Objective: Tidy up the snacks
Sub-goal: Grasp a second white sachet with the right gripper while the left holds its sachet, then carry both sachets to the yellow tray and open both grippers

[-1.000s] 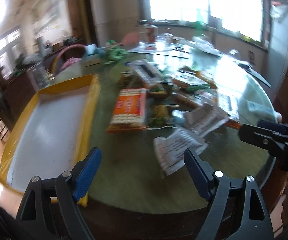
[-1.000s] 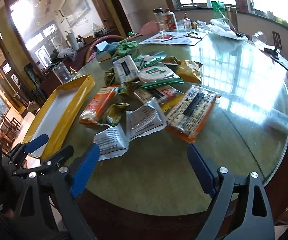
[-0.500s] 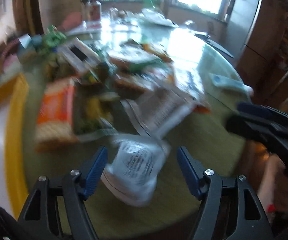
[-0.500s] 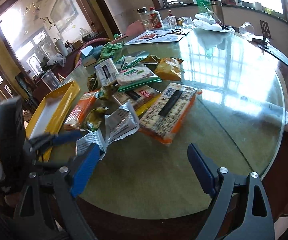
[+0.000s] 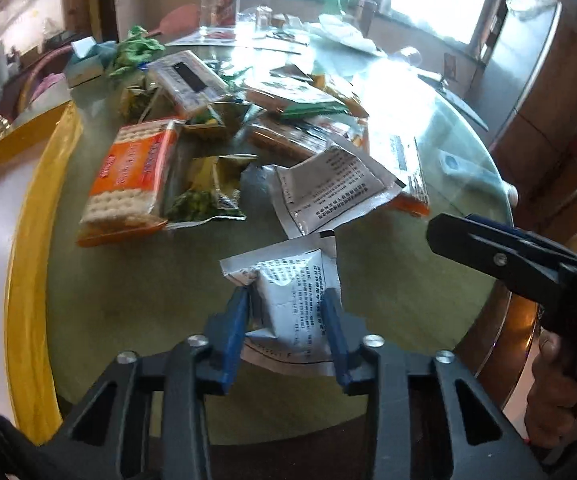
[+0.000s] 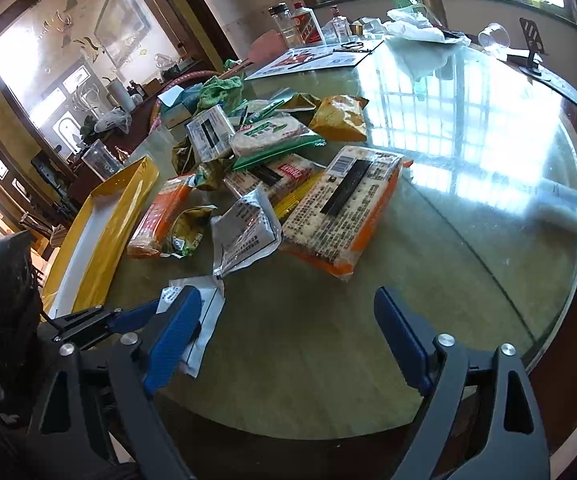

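between jaws, crinkled white printed packet (image 5: 292, 300)

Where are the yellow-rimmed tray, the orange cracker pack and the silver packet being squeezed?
Yellow-rimmed tray (image 5: 28, 216), left wrist view, right rim.
Orange cracker pack (image 5: 128, 180), left wrist view, printed front.
Silver packet (image 5: 288, 300), left wrist view, middle, between the blue pads.

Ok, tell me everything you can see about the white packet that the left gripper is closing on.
The white packet is a small, soft pouch of shiny foil-like film, white and silvery, printed with dense dark text too small to read. It looks puffed in the middle with flat sealed edges and a crumpled upper corner. It lies near the edge of the glass-topped table, apart from the pile. The left gripper pinches it between its blue fingers, one on each side.
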A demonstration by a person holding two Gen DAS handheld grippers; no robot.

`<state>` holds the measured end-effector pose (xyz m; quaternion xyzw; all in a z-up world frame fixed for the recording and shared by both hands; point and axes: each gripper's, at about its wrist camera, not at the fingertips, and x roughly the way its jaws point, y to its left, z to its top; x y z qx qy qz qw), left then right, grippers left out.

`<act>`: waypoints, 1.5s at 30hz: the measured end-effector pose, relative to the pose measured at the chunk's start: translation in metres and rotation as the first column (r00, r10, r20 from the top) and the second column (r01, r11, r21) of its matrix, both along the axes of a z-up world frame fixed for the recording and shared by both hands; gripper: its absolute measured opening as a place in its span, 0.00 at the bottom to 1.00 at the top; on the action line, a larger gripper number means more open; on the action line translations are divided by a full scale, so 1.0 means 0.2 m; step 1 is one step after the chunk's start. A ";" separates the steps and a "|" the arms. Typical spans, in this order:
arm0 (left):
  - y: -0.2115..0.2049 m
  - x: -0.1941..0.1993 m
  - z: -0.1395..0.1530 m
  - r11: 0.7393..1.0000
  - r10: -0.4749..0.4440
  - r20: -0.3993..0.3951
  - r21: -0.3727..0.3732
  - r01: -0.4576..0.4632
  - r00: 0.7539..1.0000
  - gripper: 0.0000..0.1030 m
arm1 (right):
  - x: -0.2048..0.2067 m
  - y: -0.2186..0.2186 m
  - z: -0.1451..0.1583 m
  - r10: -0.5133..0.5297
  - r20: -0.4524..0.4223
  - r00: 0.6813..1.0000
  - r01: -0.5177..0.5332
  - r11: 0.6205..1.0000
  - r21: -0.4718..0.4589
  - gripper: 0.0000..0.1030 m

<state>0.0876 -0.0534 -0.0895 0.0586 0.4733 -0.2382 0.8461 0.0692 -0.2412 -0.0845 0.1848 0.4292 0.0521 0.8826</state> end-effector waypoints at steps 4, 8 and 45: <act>0.07 -0.03 0.02 0.997 0.034 0.017 -0.070 -0.032 0.999 0.07 | 0.04 0.04 -0.02 0.024 -0.002 1.000 -0.024 0.999 0.036 0.74; 0.16 -0.05 0.03 0.991 0.063 0.009 -0.118 -0.062 0.998 0.02 | 0.11 0.11 -0.06 0.039 -0.026 0.999 -0.037 0.997 0.062 0.64; 0.35 -0.17 0.18 0.966 0.112 0.104 -0.246 -0.083 0.988 0.00 | -0.01 0.26 0.21 0.047 0.182 0.982 -0.056 0.997 0.044 0.05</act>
